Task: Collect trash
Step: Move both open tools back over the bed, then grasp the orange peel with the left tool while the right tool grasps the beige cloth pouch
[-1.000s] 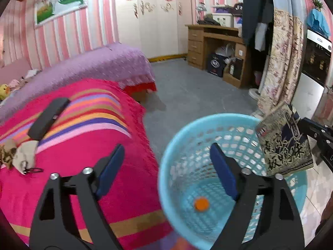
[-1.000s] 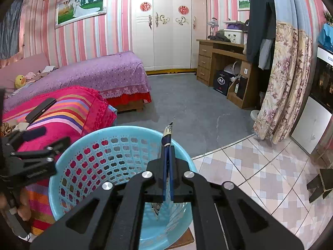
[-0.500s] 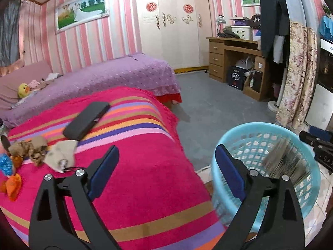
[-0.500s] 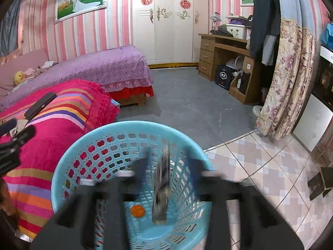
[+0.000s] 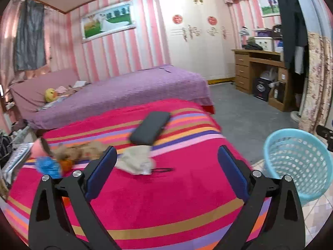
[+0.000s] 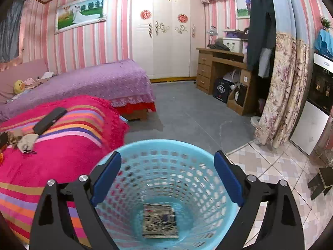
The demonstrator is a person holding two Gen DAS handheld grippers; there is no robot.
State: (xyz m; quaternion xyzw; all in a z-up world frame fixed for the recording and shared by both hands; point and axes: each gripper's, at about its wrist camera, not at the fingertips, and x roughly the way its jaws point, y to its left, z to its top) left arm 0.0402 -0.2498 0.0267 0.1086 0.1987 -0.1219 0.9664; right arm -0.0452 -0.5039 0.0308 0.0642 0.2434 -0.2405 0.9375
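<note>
Both claws spread apart, empty: right gripper (image 6: 167, 179) over basket (image 6: 166, 145), left gripper (image 5: 166, 170) facing crumpled tissue (image 5: 136, 162) beyond basket; light, soft, pinch its bunched middle.

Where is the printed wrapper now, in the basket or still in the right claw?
In the basket: the wrapper lies flat on its bottom, and the right claw is open above it.

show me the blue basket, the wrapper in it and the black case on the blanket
basket (image 6: 166, 145), right wrist view, far rim
wrapper (image 6: 159, 220), right wrist view, middle of its printed face
black case (image 5: 150, 128), left wrist view, middle of its top
</note>
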